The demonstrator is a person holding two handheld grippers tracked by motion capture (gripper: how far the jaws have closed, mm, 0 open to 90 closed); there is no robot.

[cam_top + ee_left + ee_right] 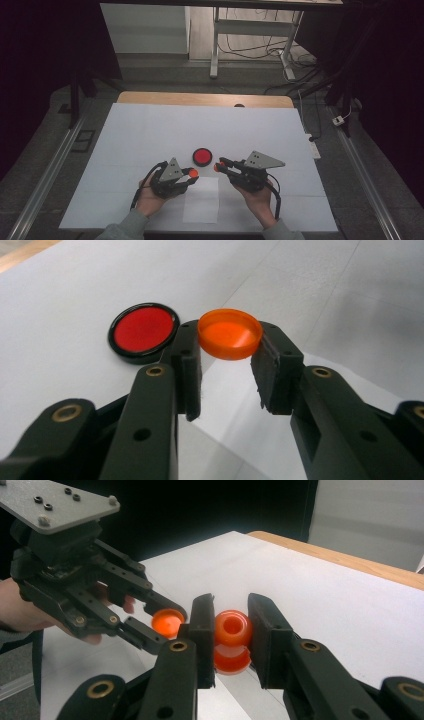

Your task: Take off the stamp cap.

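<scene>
1. Near the front middle of the white worktop (150, 130), just short of a red disc with a black rim (202, 156), both tools held facing each other, tips close but apart.
2. Left tool (227, 352) clamped on an orange cap (230, 333), gripped by its rim with the open side up in the left gripper view; likely held so for fitting onto the other piece.
3. Right tool (231, 630) clamped on an orange spool-like piece (233, 639), hole end pointing away from the camera, probably to present that end to the cap.
4. Cap between the left pads at their very tips, sticking out past them; red disc flat on the worktop just beside the left tip, not touched.
5. Seen from the right gripper view, cap (167, 621) just left of the spool-like piece, a small gap between.
6. White sheet of paper (201, 199) lying below both tools, seemingly unused.
</scene>
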